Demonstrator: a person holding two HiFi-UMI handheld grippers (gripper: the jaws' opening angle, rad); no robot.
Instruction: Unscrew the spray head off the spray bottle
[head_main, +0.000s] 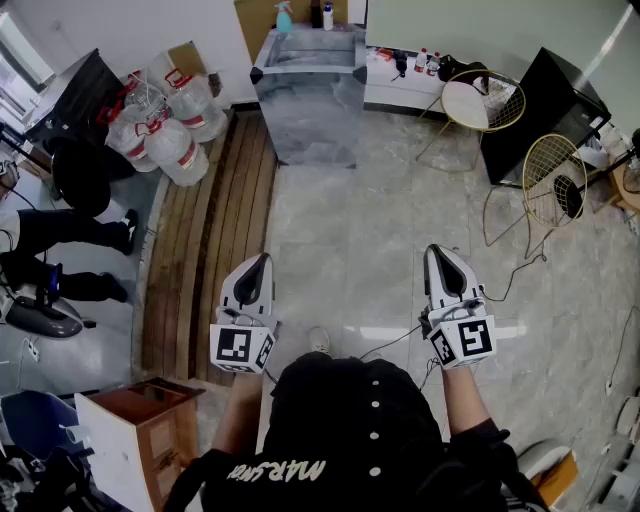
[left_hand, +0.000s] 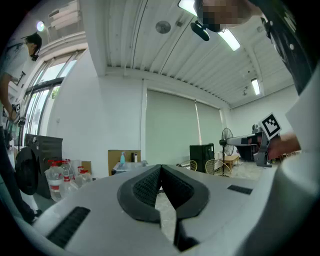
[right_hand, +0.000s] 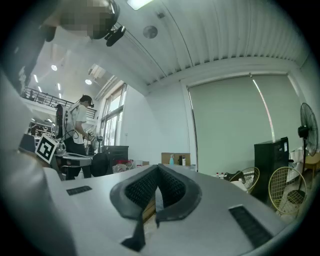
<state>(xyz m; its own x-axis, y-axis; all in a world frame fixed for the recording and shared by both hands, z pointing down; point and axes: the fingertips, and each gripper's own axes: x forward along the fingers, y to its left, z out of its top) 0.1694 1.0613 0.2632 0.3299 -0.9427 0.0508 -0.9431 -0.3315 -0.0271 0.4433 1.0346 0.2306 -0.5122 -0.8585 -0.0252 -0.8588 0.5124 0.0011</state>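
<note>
The task has not started. The spray bottle (head_main: 284, 17), pale blue, stands upright at the far edge of the grey worktop (head_main: 310, 120), well apart from the person, with a second small bottle (head_main: 327, 15) just beside it. The left hand-held gripper (head_main: 262, 262) and the right hand-held gripper (head_main: 436, 252) are both held level over the tiled floor (head_main: 350, 250), pointing toward the worktop. Each has its jaws fully closed, ribbed pads meeting, with nothing between them.

The step in hand is likely the approach. To do it well, the person walks straight ahead along the tiles, clear of the water jugs (head_main: 175, 140) to the left and the wire chairs (head_main: 555, 180) to the right, and minds the cable (head_main: 395, 343) on the floor near the feet.

Both pairs of jaws should open before they reach the bottle, not at it, so it is not knocked over. One hand-held gripper would best clamp the bottle's body low and firm. The other would take the collar under the spray head, not the trigger, so the turning force goes into the thread. The neighbouring bottle leaves little room on that side.
</note>
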